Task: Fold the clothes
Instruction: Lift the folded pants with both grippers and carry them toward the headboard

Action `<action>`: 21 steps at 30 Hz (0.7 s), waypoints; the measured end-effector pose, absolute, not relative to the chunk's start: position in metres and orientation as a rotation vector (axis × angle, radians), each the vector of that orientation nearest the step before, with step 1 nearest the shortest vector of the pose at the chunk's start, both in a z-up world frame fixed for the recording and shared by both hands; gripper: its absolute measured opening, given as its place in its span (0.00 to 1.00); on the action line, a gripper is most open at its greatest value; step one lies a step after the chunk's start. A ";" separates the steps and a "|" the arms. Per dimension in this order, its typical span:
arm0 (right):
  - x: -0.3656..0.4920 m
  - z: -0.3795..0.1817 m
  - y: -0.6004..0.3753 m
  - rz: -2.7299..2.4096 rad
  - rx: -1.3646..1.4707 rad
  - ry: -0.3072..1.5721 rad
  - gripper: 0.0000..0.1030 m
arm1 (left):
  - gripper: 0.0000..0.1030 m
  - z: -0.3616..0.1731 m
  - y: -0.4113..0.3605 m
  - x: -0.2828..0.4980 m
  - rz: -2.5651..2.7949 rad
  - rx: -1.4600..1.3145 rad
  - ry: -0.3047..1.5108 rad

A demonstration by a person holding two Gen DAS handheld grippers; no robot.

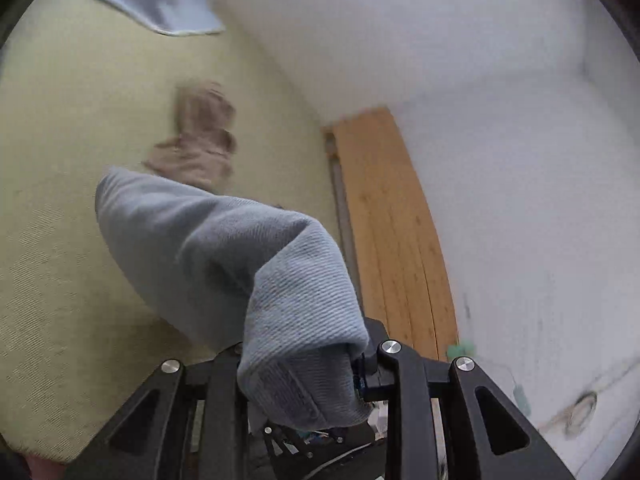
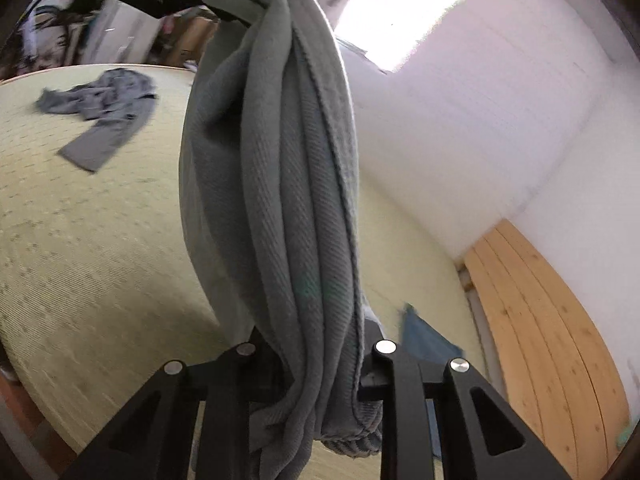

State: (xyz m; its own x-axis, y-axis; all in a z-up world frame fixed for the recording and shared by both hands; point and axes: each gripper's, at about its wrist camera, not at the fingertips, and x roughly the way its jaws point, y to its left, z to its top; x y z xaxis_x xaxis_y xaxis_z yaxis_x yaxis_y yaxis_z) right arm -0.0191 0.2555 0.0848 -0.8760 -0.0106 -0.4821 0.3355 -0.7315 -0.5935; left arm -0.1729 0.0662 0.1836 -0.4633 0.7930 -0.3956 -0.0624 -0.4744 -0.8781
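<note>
Pale yellow-green mattress (image 2: 80, 240). Lying on it: crumpled grey garment (image 2: 100, 112) near far edge, brown garment (image 1: 196, 140) mid-surface, light blue cloth (image 1: 160, 4) at far side.

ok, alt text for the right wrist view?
The right tool grips a bunched grey-blue knit garment that stretches up to the left tool at top. Below lies a pale green mattress with a crumpled grey garment on it.
</note>
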 end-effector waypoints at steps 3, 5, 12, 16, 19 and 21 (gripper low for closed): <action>-0.030 0.101 0.303 -2.749 0.740 1.043 0.23 | 0.27 0.198 0.130 -0.204 1.920 -1.156 -1.041; -0.039 0.112 0.339 -2.811 0.782 1.038 0.23 | 0.27 0.205 0.174 -0.223 1.876 -1.154 -0.980; -0.071 0.144 0.477 -3.047 0.952 0.992 0.22 | 0.27 0.234 0.351 -0.300 1.720 -1.170 -0.692; -0.099 0.158 0.563 -3.176 1.056 0.952 0.22 | 0.27 0.242 0.452 -0.346 1.601 -1.150 -0.559; -0.118 0.162 0.609 -3.271 1.129 0.937 0.22 | 0.27 0.240 0.517 -0.379 1.549 -1.140 -0.458; -0.134 0.158 0.635 -3.333 1.164 0.926 0.22 | 0.27 0.235 0.559 -0.401 1.537 -1.143 -0.377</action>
